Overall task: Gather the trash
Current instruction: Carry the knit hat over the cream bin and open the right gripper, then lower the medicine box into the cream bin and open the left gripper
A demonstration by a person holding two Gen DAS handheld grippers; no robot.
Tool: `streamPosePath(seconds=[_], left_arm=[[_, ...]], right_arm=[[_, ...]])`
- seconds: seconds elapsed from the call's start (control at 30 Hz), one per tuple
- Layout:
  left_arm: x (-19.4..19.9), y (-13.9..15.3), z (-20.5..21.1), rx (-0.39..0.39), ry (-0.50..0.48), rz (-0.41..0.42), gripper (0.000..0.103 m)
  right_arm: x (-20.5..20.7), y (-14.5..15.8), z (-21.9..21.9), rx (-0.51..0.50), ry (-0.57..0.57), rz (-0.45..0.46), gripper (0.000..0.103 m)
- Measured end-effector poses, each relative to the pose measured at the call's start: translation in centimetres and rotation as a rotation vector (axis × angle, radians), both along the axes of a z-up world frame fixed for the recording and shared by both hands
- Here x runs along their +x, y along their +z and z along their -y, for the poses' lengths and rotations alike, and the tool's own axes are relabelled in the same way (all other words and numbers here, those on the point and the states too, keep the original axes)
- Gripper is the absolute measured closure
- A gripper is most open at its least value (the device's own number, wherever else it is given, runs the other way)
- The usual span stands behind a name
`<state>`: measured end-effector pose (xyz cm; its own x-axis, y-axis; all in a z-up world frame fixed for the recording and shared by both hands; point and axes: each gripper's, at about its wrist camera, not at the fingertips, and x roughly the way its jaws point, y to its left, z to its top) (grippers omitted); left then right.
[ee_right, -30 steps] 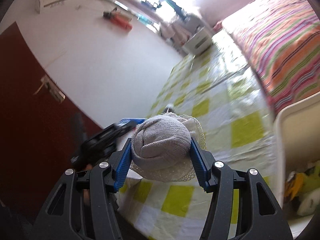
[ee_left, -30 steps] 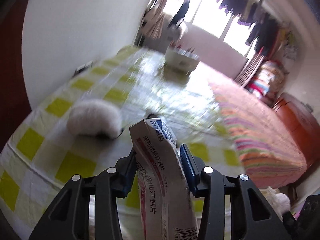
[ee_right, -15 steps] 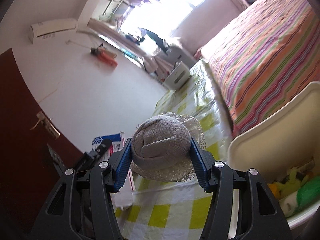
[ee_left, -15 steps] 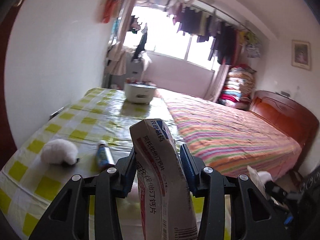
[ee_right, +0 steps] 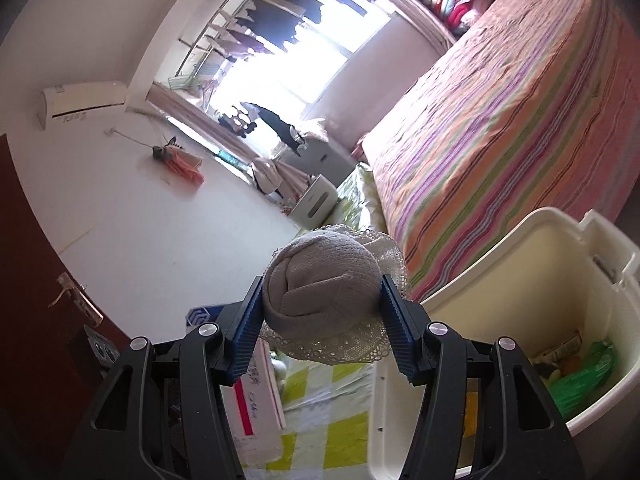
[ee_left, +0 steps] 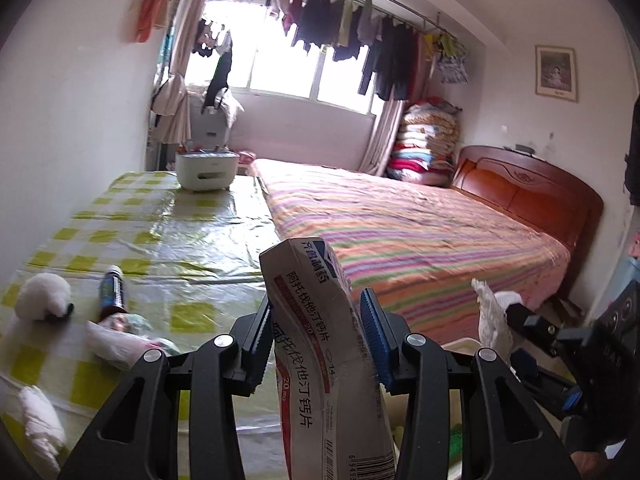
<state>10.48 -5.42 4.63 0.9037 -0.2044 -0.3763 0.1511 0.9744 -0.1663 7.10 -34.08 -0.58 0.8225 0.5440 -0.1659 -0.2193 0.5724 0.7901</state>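
Observation:
My left gripper (ee_left: 316,340) is shut on a crushed white medicine box (ee_left: 320,340) with red and blue print, held upright above the table edge. In the right wrist view my right gripper (ee_right: 322,320) is shut on a rolled grey sock with a lace cuff (ee_right: 324,292). A cream plastic bin (ee_right: 532,292) stands just right of it, with green and yellow trash at its bottom. The medicine box (ee_right: 252,400) and the left gripper show at the lower left of that view. The sock (ee_left: 490,316) and right gripper appear at the right of the left wrist view.
On the yellow-checked tablecloth (ee_left: 160,240) lie a white fluffy ball (ee_left: 42,296), a small dark bottle (ee_left: 112,292), a crumpled wrapper (ee_left: 120,336) and a white wad (ee_left: 40,420). A white container (ee_left: 206,170) stands at the table's far end. A striped bed (ee_left: 420,240) fills the right.
Both views have swung right, away from the table towards the bed. The cream bin has grown larger in the right wrist view. Both grips are unchanged.

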Motion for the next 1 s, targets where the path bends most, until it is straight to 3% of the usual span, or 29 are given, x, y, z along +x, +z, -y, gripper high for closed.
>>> streamPosePath(seconds=[0.17,0.57,0.77,0.87,0.93,1.0], left_arm=[[-0.1,-1.0,1.2,0.012,-0.023,-0.025,0.062],[-0.9,-0.9,1.5,0.008,-0.039,0.0,0.062],[-1.3,-0.8,2.1,0.043,-0.054,0.028,0.062],[-1.3,-0.9,2.4,0.047,-0.063,0.023,0.062],[-1.3,-0.9,2.7,0.051,-0.068,0.018,0.062],[-1.2,-1.0,2.9,0.05,-0.08,0.008,0.062]], right_arm=[[-0.3,0.3,-0.5,-0.008,-0.002,0.0,0.048],[0.2,0.2,-2.0,-0.034,0.008,-0.015,0.048],[0.6,-0.7,-0.7,-0.111,-0.076,-0.073,0.046],[1.3,-1.8,-0.2,-0.101,-0.097,-0.135,0.039],[1.6,-2.5,0.2,-0.072,-0.1,-0.162,0.028],[1.6,-2.7,0.7,-0.045,-0.12,-0.168,0.026]])
